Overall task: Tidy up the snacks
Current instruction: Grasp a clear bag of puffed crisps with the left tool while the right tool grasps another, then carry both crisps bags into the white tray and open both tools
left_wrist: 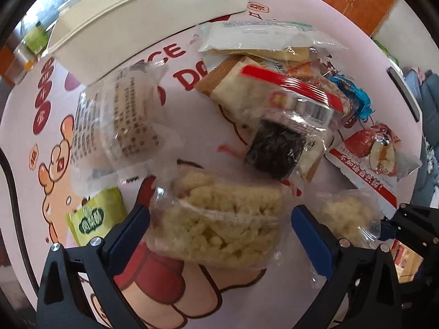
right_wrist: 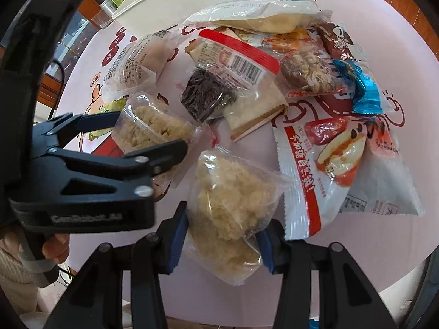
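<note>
On a round pink cartoon-print table (right_wrist: 274, 288), crinkly clear packets of crumbly yellow puffed snack: right gripper (right_wrist: 223, 242) pads clamp one packet (right_wrist: 233, 205); left gripper (left_wrist: 219, 219) stands apart around another (left_wrist: 219, 219). White rectangular bin (left_wrist: 153, 19) behind.

both grippers are built of matte black angular frames with triangular cut-outs, round silver screw heads at the pivots, and flat blue pads lining the inner faces of the fingers (left_wrist: 310, 235). the left gripper (right_wrist: 153, 134), seen from the right wrist view, carries raised lettering along its black side and sits on a grey handle, held by a hand (right_wrist: 55, 249) in a cream ribbed knit sleeve. the right gripper (right_wrist: 223, 242) shows the same black arms and blue pads.
</note>
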{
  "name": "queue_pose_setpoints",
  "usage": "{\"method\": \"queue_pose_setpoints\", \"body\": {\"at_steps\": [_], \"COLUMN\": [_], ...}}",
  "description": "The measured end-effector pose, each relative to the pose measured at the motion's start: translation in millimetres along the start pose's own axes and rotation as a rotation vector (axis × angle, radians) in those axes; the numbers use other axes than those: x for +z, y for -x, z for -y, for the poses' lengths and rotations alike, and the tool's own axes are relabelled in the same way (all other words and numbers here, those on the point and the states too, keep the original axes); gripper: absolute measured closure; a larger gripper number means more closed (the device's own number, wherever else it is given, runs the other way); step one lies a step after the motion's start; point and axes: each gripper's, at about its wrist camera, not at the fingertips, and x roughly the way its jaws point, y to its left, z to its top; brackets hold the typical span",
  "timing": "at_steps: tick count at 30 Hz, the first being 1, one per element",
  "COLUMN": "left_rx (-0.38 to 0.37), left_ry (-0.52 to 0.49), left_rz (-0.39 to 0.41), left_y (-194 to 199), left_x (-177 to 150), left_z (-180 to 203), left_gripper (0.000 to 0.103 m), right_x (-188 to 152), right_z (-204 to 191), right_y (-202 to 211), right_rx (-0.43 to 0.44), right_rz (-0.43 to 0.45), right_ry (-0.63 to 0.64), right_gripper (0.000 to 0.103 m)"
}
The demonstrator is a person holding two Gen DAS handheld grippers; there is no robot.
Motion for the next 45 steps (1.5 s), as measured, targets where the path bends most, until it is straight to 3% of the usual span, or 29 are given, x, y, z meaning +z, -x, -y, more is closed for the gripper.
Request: {"method": "queue_pose_setpoints", "body": {"at_steps": [8, 12, 19, 25, 31, 36, 45], "left_rx": [0.053, 0.048, 0.065, 0.089, 0.12, 0.136, 0.266], "left_ry": [-0.047, -0.023, 0.041, 0.07, 0.104, 0.15, 0.173], "left_rz": [-0.026, 0.004, -0.003, 0.081, 0.209, 0.303, 0.431], "left_y": [-21, -19, -4, 50, 115, 164, 237], "left_x": [5, 1, -22, -36, -20, 8, 60], "left_z": [15, 15, 3, -11, -18, -42, -57], "left_gripper": [0.001, 0.018, 0.021, 0.021, 0.021, 0.021, 0.021], "right_x": [0, -1, -1, 4, 22, 52, 137], "right_z": [-1, -8, -15, -29, -44, -52, -68], "right_y": [0, -1, 5, 23, 60, 105, 191], "right_rx": [-0.003, -0.006, -0.005, -0.005, -0.008, -0.037, -0.091], "right_rz": [0.003, 0.004, 0.013, 0.046, 0.112, 0.217, 0.432], "right_ry": [0.014, 0.028, 0.051, 0.108, 0.179, 0.26, 0.364], "right_gripper": [0.057, 0.057, 0.062, 0.062, 0.063, 0.063, 0.063]}}
